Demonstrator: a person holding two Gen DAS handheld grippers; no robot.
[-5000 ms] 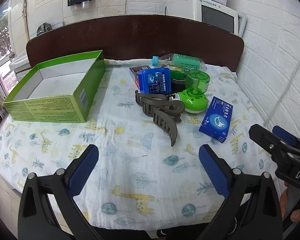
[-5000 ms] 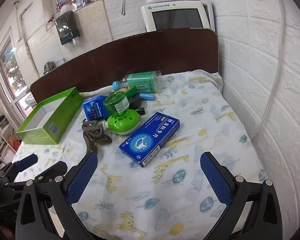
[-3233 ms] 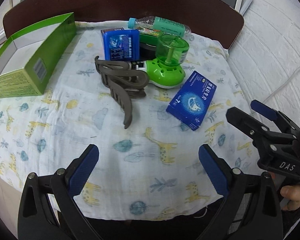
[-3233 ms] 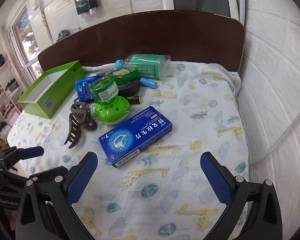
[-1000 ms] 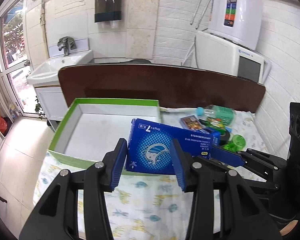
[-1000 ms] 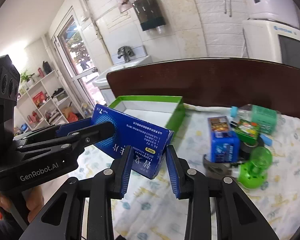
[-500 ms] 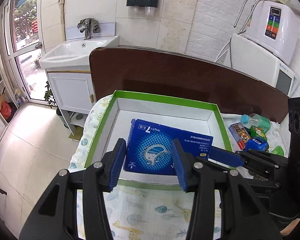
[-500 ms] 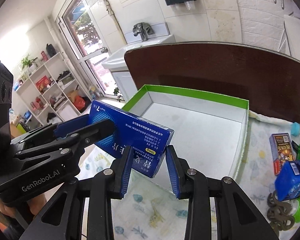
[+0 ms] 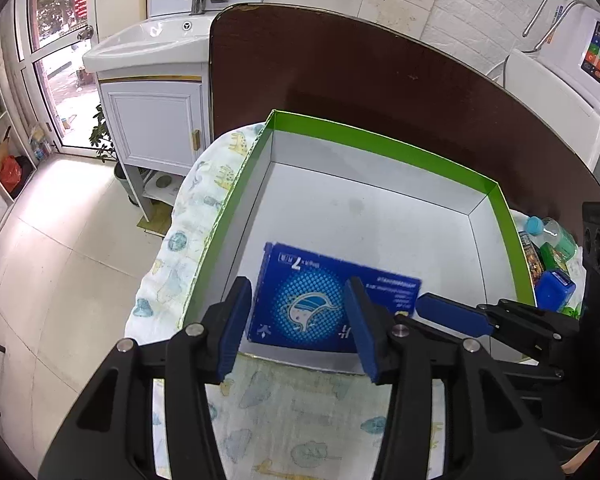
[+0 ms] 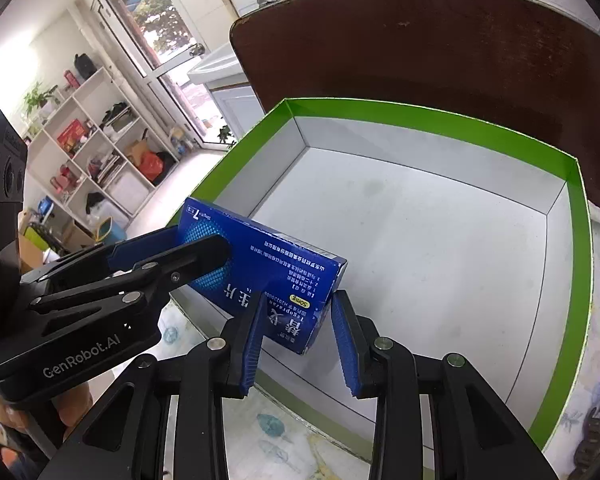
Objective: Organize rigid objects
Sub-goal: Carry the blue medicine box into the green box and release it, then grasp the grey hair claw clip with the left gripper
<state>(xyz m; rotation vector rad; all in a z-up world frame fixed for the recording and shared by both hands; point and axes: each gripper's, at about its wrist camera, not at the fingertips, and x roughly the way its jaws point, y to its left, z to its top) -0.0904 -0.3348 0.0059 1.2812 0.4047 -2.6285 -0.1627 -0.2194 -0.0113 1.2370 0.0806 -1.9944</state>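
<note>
Hovering at the near edge of the green tray (image 10: 420, 114), the blue box (image 10: 276, 276) sits low and left of centre in the right wrist view, carried between both tools. The right gripper (image 10: 298, 304) pinches one end, fingers narrow. The left gripper (image 9: 298, 292) has just been easing its jaws apart, box between them, pads apparently against it. Whether the box touches the tray floor I cannot tell.
</note>
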